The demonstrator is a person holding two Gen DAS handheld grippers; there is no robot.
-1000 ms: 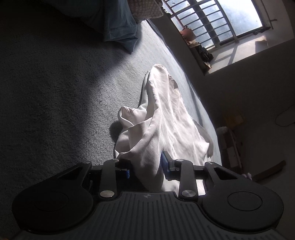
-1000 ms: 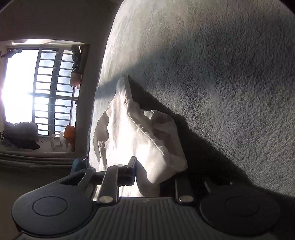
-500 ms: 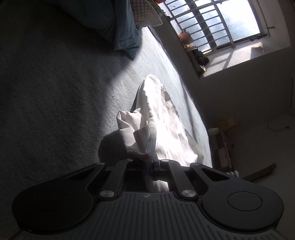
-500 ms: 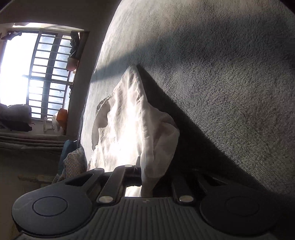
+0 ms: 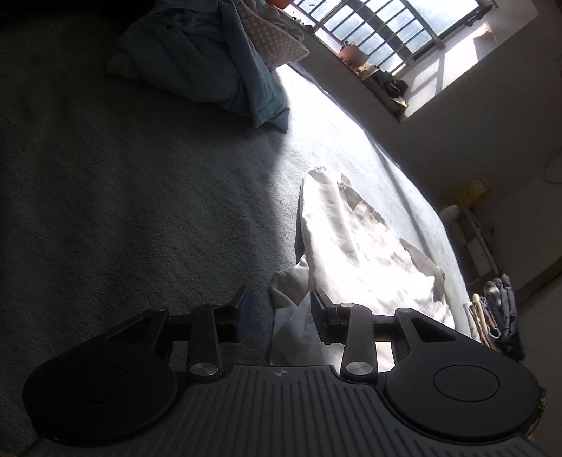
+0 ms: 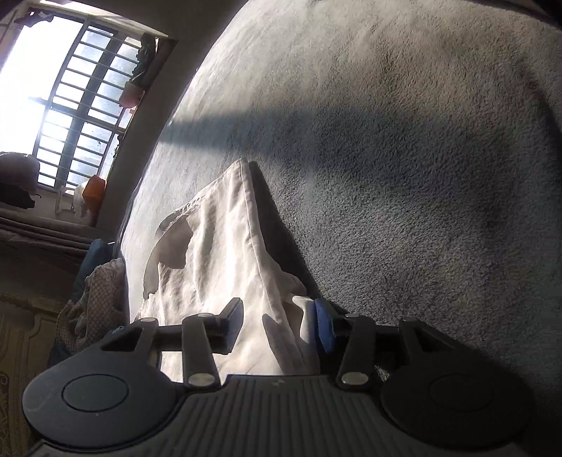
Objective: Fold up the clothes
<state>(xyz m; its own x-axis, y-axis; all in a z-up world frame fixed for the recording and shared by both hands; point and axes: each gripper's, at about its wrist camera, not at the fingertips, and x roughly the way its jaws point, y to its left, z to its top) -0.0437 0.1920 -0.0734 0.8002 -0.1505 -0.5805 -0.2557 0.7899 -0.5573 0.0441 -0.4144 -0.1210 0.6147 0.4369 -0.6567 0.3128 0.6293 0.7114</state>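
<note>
A white garment (image 5: 354, 253) lies bunched on the grey fleece blanket (image 5: 140, 197), lit by sun. My left gripper (image 5: 281, 309) is open, and a corner of the garment rests loosely between its fingers, near the right one. In the right wrist view the same white garment (image 6: 217, 246) lies folded over on itself with a long seam running away from me. My right gripper (image 6: 277, 316) is open, with the garment's near edge lying between its fingers, ungripped.
A blue cloth pile (image 5: 210, 66) and a checked cloth (image 5: 274, 38) lie at the far end of the bed by the barred window (image 5: 379, 24). The bed edge (image 5: 432, 204) runs along the right, with clutter on the floor (image 5: 498, 309) beyond.
Both grippers were shut on the white garment half a second ago and have opened. The garment has dropped and now lies flatter on the blanket.
</note>
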